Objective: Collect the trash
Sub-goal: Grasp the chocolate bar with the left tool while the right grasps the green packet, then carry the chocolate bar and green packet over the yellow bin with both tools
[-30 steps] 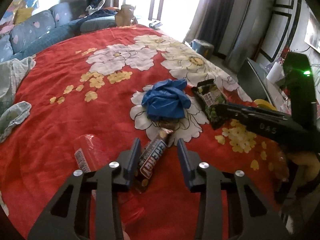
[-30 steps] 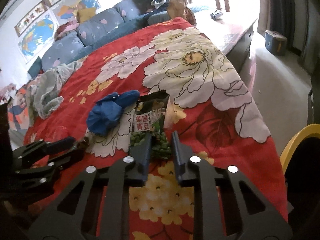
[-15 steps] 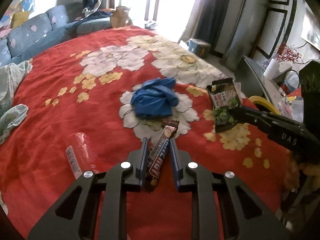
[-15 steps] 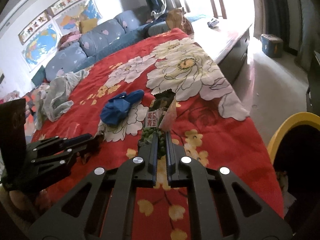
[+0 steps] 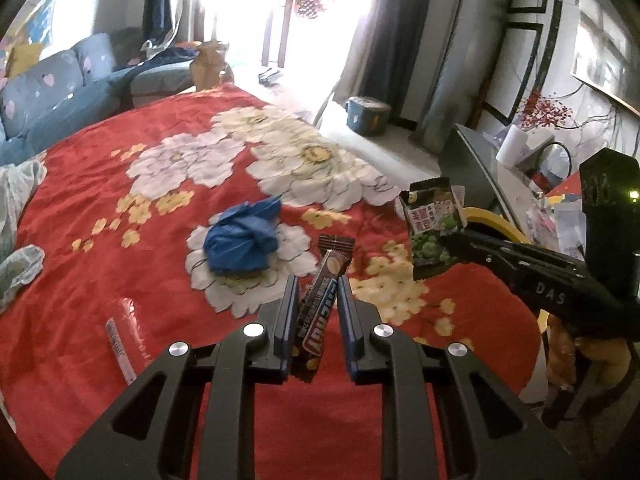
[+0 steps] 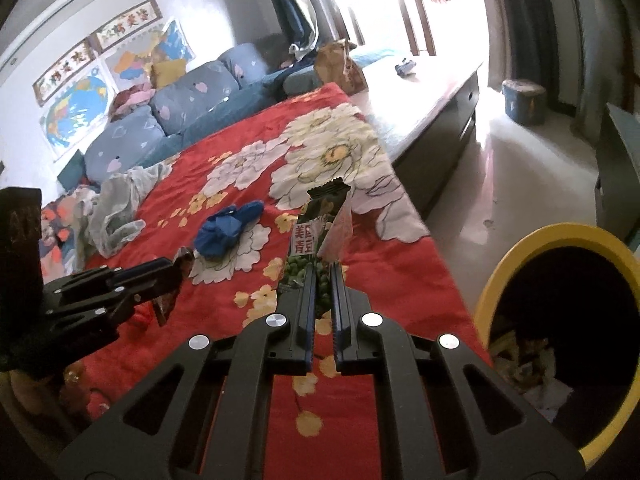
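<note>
The left gripper (image 5: 316, 312) was clamped on the candy-bar wrapper (image 5: 320, 304), its length along the fingers; the right gripper (image 6: 322, 284) pinched the green snack packet (image 6: 320, 240); the yellow-rimmed bin (image 6: 500, 280) lay nearer the right one.

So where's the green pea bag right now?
In the right wrist view the green pea bag is pinched in the right gripper, lifted above the red blanket, left of the yellow bin.

Probably a home living room, blue sofa (image 6: 168, 120), wall maps (image 6: 76, 108), curtains (image 5: 394, 28)
</note>
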{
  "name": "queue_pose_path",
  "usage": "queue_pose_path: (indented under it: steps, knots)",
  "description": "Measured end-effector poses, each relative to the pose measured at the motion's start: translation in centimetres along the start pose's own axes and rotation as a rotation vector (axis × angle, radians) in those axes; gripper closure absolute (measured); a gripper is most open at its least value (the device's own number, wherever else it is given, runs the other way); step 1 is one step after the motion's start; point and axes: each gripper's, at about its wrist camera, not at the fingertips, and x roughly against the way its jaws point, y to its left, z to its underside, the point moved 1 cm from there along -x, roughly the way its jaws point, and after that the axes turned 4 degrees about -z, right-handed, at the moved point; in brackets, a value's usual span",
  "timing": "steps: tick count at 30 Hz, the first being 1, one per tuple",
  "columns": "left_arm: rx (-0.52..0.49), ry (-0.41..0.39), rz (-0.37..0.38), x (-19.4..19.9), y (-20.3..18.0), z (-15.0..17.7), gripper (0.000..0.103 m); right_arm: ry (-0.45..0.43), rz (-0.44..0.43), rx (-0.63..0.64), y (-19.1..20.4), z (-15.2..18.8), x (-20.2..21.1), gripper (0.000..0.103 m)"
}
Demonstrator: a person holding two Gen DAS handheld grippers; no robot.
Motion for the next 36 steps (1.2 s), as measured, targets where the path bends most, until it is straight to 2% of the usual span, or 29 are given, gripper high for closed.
queue_pose_path:
  steps: [18, 36]
  knots:
    - [-0.082, -0.041, 0.078, 1.2, -5.5, -1.3, 0.085, -0.077, 0.095, -0.025, -3.8, -0.3, 4.5, 0.099]
    - [-0.170, -0.050, 0.143, 0.9, -11.2, -1.9, 0.085, -0.103, 0.182, -0.112, -9.2, 1.5, 7.9, 0.099]
